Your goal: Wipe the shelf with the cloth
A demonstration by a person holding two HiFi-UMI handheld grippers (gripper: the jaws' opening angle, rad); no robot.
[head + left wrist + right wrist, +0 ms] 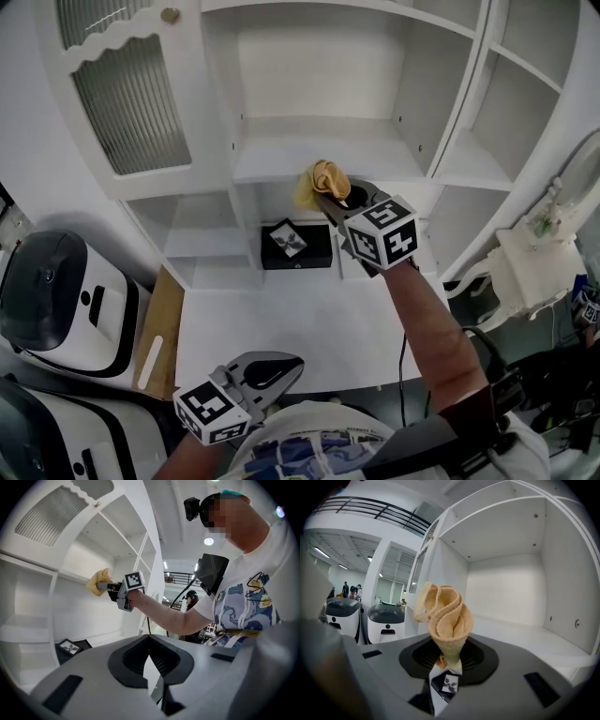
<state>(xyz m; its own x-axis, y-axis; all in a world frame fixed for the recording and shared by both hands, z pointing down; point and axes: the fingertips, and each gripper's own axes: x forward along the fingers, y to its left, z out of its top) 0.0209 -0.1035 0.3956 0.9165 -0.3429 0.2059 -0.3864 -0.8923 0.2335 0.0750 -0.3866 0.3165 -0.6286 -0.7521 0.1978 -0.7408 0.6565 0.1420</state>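
A bunched yellow cloth (323,180) is pinched in my right gripper (332,201), which is shut on it. It is held just in front of the white shelf board (281,155), near the board's front edge; I cannot tell whether it touches. In the right gripper view the cloth (443,616) stands up from the jaws before the open shelf compartment (525,637). My left gripper (278,370) hangs low near the person's body, shut with nothing in it. From the left gripper view I see the cloth (97,581) and the right gripper (107,587) out at the shelf.
A black box (295,246) with a picture on it lies in the compartment below the shelf. A ribbed glass door (131,94) stands open at upper left. White robots (56,300) and a wooden board (157,336) are at left. A white ornate stand (534,262) is at right.
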